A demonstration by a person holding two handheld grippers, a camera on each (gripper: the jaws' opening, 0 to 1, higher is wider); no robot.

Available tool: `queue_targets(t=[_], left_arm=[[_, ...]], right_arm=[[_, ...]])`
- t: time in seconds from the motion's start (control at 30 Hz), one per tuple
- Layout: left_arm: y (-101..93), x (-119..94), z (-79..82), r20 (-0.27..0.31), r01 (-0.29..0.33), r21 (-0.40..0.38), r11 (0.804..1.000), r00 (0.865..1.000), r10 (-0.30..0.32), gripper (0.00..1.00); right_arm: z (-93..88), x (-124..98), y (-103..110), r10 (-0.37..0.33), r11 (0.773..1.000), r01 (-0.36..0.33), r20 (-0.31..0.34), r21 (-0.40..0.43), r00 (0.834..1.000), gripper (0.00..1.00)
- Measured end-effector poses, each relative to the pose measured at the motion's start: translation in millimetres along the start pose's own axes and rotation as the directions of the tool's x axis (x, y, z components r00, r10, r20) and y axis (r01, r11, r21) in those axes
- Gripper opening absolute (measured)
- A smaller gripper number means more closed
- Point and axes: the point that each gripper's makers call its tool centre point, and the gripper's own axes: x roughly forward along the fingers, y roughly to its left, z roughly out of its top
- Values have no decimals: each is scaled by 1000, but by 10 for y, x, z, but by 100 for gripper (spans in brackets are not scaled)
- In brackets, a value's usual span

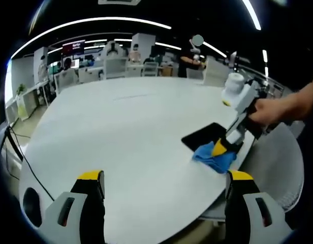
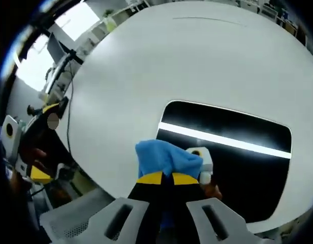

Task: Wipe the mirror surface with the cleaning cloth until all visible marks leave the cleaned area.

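A flat rectangular mirror with rounded corners (image 2: 232,152) is seen lying on a large round white table (image 2: 161,61), close to the table's edge; its dark glass is crossed by the bright reflection of a ceiling light strip. A crumpled bright blue cleaning cloth (image 2: 165,158) is bunched at the mirror's near corner, partly over the glass and partly over the white tabletop. The cloth is pinched between the yellow-tipped black jaws of the right gripper (image 2: 167,178), which are drawn nearly together on the fabric, so that the cloth lies directly ahead of the jaw tips. In the left gripper view the same mirror (image 1: 205,136) is shown as a dark patch with the blue cloth (image 1: 215,158) at its near corner, pressed down by the right gripper (image 1: 221,148), which is held by a person's hand (image 1: 271,112). The left gripper (image 1: 164,178) is held above the table (image 1: 121,127) with its jaws set wide apart and nothing between them, well apart from the cloth.
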Motion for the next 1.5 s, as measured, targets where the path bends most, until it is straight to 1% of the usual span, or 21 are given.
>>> queue_targets(t=[0.1,0.13,0.27,0.6,0.73,0.8,0.87,0.9,0.93,1.0,1.07,1.2,1.27,1.3,1.37,1.5], left_arm=[[9,-20,-28,-3,-4,-5,1000,1000,4,100],[10,-30,-33,-4,-5,-5,1000,1000,5,100],[35,-67,-60,-6,-14,-13,1000,1000,14,100],[61,-80,-63,-7,-19,-19,1000,1000,19,100],[53,-77,-63,-10,-14,-15,1000,1000,14,100],[60,-77,-64,-12,-14,-14,1000,1000,14,100],[66,-75,-60,-13,-16,-14,1000,1000,16,100],[70,-69,-57,-14,-17,-14,1000,1000,17,100],[66,-64,-51,-14,-16,-13,1000,1000,16,100],[47,-54,-31,-15,-12,-6,1000,1000,12,100],[37,-39,-14,-15,-11,-4,1000,1000,11,100],[9,-5,16,-19,-3,5,1000,1000,4,100],[-15,-4,47,-16,-1,11,1000,1000,2,100],[-14,-3,52,-14,-1,11,1000,1000,1,100],[-5,1,48,-16,-3,14,1000,1000,3,100],[5,1,54,-9,-10,10,1000,1000,10,100]], right_arm=[[72,3,-20,-4,1000,4,-1,5,1000,0],[121,16,-35,-8,1000,8,8,-8,1000,0],[205,32,-51,-11,1000,11,9,-16,1000,0],[447,102,-92,-15,999,17,30,-49,999,0],[602,141,-115,-23,996,27,52,-81,998,0],[672,171,-134,-25,997,29,49,-68,998,0],[728,188,-129,-23,997,27,65,-65,998,0],[756,196,-129,-24,999,27,72,-46,997,0],[772,219,-140,-24,999,28,71,-46,997,0],[760,220,-141,-23,998,26,67,-53,998,0],[749,216,-151,-1,998,7,78,-68,997,0],[740,199,-159,27,998,-23,76,-50,997,0],[727,185,-162,18,998,-14,65,-62,998,0],[726,179,-176,11,997,-6,66,-74,998,0],[706,155,-197,10,997,-4,73,-71,997,0],[693,115,-330,-11,997,17,80,-77,997,0]])
